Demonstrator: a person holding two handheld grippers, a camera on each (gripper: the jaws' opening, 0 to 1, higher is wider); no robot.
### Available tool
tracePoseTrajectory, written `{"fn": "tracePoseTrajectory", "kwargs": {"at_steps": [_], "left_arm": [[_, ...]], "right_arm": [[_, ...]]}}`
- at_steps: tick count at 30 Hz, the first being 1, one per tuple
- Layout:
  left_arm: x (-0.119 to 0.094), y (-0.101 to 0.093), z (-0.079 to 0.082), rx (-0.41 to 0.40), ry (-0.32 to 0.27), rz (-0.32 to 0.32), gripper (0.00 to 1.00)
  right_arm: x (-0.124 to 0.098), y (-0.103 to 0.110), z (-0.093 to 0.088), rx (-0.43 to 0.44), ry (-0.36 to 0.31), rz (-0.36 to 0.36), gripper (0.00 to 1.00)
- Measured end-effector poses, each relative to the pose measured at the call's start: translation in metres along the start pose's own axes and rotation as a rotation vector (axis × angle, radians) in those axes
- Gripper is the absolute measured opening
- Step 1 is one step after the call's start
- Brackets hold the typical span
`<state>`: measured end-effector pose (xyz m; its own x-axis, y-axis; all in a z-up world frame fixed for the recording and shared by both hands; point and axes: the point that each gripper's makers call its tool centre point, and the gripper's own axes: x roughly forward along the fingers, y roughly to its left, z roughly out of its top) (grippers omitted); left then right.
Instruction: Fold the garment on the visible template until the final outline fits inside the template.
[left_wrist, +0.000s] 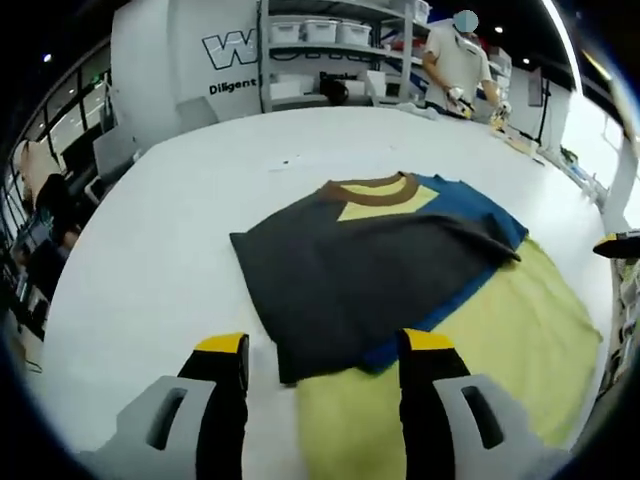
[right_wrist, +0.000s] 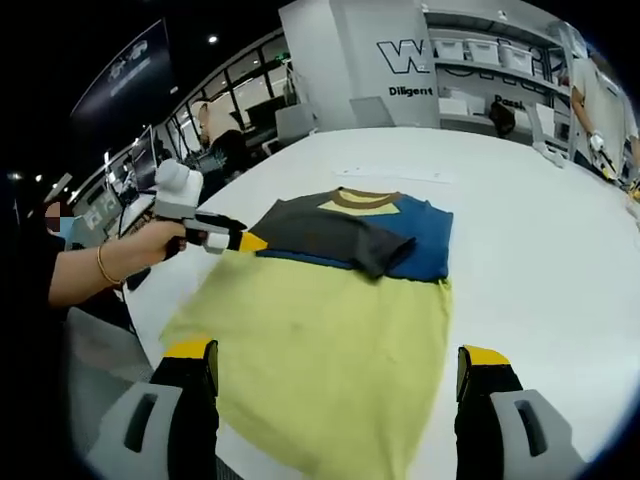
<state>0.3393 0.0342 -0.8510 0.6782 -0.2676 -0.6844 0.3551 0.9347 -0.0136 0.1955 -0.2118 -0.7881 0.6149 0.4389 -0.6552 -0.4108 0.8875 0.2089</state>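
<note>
Yellow-green fabric made up the lower body of the garment (right_wrist: 330, 340), spread flat on the white table (right_wrist: 530, 240); its upper part was blue with a brown collar, and a dark grey panel (left_wrist: 350, 275) lay folded across the chest. No separate template outline could be made out on the table. Judging from the lie of the cloth, one side had been folded inward, and the long yellow-green section had not yet been brought up, so the fold seemed partly done.

In the right gripper view the garment sat at centre, reaching toward twelve o'clock, with the left gripper (right_wrist: 240, 240) at about nine o'clock, held in a hand (right_wrist: 150, 245) at the garment's edge, probably ready to take that side. Whether it was pinching cloth could not be told there.

The left gripper's own view showed its jaws standing wide apart, empty, just short of the grey hem. The right gripper (right_wrist: 335, 370) also stood wide, holding nothing, hovering over the yellow-green hem.
</note>
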Motion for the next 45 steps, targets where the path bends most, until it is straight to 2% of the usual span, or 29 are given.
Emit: {"fn": "tracePoseTrajectory", "kwargs": {"at_steps": [4,8,12,13,16,20,29,45], "left_arm": [[-0.002,0.002,-0.007,-0.019,0.012,-0.014,0.37],[-0.007,0.008,-0.013,-0.08,0.023,-0.005,0.35],[-0.01,0.014,-0.022,-0.091,0.043,0.006,0.26],[-0.01,0.019,-0.024,-0.094,0.044,0.029,0.25],[-0.01,0.019,-0.022,-0.11,0.04,0.014,0.17],[-0.009,0.019,-0.023,-0.106,0.034,0.02,0.12],[-0.011,0.019,-0.022,-0.118,0.031,0.007,0.1],[-0.009,0.03,-0.023,-0.124,0.039,0.009,0.1]], "right_arm": [[0.0,0.0,0.002,0.001,-0.004,-0.002,0.99],[-0.001,0.002,0.006,-0.006,-0.012,-0.005,0.99],[-0.001,0.003,0.011,-0.011,-0.027,-0.007,0.99],[-0.001,0.003,0.011,-0.011,-0.026,-0.008,0.99],[-0.001,0.002,0.013,-0.017,-0.032,-0.014,0.99],[0.0,0.004,0.01,-0.018,-0.02,-0.011,0.99],[0.0,0.005,0.008,-0.013,-0.017,-0.008,0.99],[0.0,0.007,0.002,-0.007,0.001,0.0,0.99]]}}
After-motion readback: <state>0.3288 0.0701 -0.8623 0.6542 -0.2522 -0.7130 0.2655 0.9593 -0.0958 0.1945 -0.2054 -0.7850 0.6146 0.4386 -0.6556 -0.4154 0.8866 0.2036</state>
